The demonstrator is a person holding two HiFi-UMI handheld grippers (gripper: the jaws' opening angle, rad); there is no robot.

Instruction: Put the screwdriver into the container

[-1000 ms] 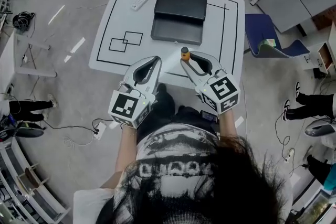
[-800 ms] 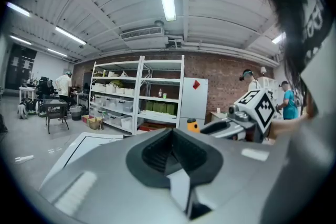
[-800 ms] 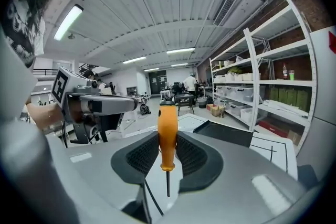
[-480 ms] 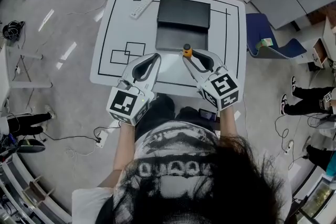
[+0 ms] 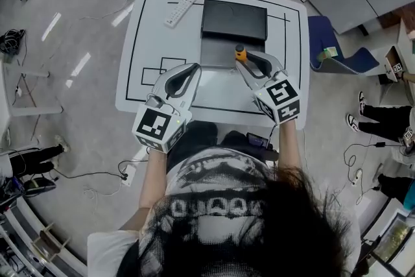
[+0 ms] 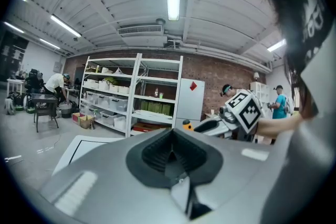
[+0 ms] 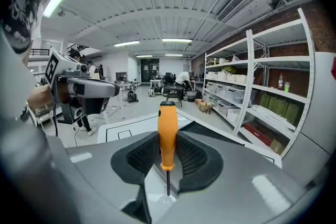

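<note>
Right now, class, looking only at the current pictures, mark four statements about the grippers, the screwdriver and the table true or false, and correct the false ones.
1. The right gripper is closed on an orange-handled screwdriver. True.
2. The screwdriver lies inside the black container. False: it is in the right gripper's jaws, by the container's near edge.
3. The left gripper has its jaws together with nothing between them. True.
4. A remote control lies on the table to the right of the container. False: in the head view it lies to the container's left.
</note>
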